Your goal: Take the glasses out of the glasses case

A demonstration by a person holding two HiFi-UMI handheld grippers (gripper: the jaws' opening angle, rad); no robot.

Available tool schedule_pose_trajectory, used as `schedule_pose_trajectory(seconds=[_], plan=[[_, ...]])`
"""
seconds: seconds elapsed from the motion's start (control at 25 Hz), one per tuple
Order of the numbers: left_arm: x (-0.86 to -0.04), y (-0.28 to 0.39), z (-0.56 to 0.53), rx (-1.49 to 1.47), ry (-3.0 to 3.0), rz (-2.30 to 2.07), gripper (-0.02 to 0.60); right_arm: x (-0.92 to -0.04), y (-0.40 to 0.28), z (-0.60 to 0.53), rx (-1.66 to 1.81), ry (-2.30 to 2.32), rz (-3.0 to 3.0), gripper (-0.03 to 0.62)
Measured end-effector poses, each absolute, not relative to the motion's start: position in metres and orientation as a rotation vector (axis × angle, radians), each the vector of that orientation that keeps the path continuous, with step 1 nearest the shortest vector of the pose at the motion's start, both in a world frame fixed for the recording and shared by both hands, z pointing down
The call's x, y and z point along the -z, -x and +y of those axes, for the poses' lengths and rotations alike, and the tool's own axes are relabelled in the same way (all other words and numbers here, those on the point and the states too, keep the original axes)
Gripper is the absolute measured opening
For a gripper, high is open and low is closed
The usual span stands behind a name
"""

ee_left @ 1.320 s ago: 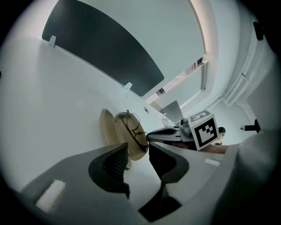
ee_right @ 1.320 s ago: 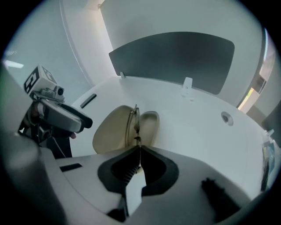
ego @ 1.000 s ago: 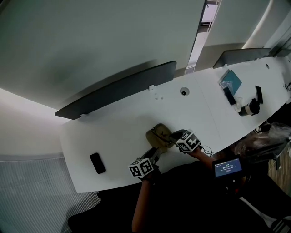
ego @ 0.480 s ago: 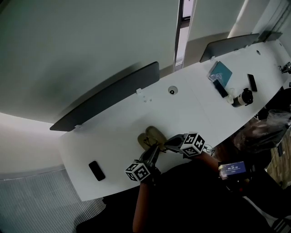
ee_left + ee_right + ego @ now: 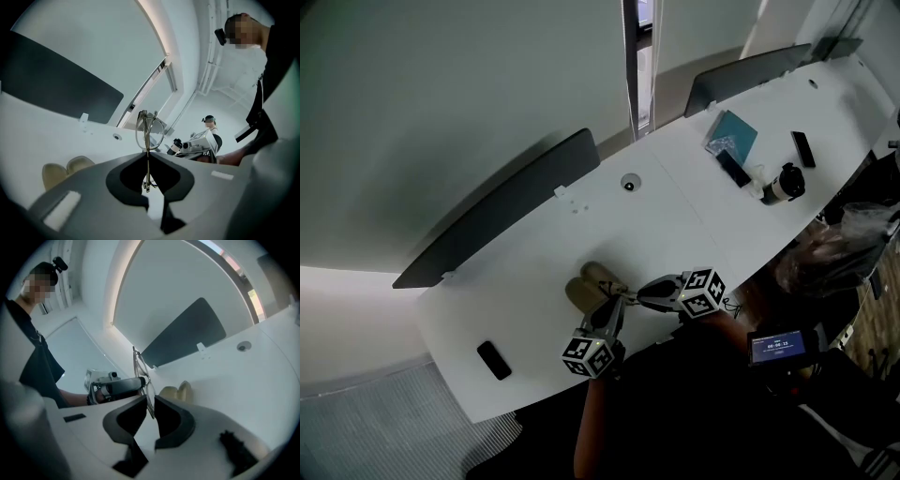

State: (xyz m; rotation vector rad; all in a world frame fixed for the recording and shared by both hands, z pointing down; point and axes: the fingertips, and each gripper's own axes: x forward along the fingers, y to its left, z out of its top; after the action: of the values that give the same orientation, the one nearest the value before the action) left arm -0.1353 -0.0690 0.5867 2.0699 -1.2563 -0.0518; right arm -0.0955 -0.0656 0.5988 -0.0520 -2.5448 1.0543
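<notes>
The left tongs [image 5: 147,157] have just closed onto the glasses [image 5: 148,133], pinching them upright at frame centre. The right tongs [image 5: 147,401] have just been easing apart, the rim loose in their narrow gap. The glasses hang clear of the open case [image 5: 591,284] on the desk [image 5: 694,216], so removal looks done

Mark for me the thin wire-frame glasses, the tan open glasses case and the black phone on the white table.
thin wire-frame glasses [image 5: 147,140]: left gripper view, on the frame edge above the jaws.
tan open glasses case [image 5: 581,295]: head view, on its lower-left half.
black phone [image 5: 494,360]: head view, on its middle.
</notes>
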Motion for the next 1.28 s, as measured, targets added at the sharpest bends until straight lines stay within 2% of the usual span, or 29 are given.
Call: schedule_pose_trajectory(seconds=[0.24,0.44,0.52,0.6,0.68,0.76,0.92,1.28], plan=[[-0.604,0.138,-0.080,0.104,-1.894,-1.352,0.018,-0.593,0.053,-0.086,-1.099,-0.083,-2.609,0.049],[-0.599,0.121,-0.089,-0.210,-2.130,-1.459,0.018,-0.591,0.026,-0.103,-1.128,-0.181,-2.638,0.049],[-0.577,0.106,-0.092,-0.307,-2.320,-1.538,0.018,-0.582,0.018,-0.106,-1.282,-0.177,-2.657,0.049],[-0.547,0.091,-0.094,-0.401,-2.491,-1.640,0.018,-0.560,0.011,-0.107,-1.592,-0.068,-2.687,0.055],[-0.521,0.077,-0.094,-0.445,-2.596,-1.686,0.020,-0.528,0.001,-0.109,-1.939,0.125,-2.720,0.121],[-0.498,0.062,-0.090,-0.338,-2.651,-1.575,0.019,-0.505,-0.012,-0.115,-2.198,0.255,-2.730,0.161],[-0.434,0.046,-0.078,0.096,-2.741,-1.249,0.018,-0.495,-0.019,-0.116,-2.464,0.522,-2.629,0.164],[-0.346,0.073,-0.052,0.690,-2.679,-0.961,0.015,-0.412,0.005,-0.078,-2.389,1.365,-2.487,0.164]])
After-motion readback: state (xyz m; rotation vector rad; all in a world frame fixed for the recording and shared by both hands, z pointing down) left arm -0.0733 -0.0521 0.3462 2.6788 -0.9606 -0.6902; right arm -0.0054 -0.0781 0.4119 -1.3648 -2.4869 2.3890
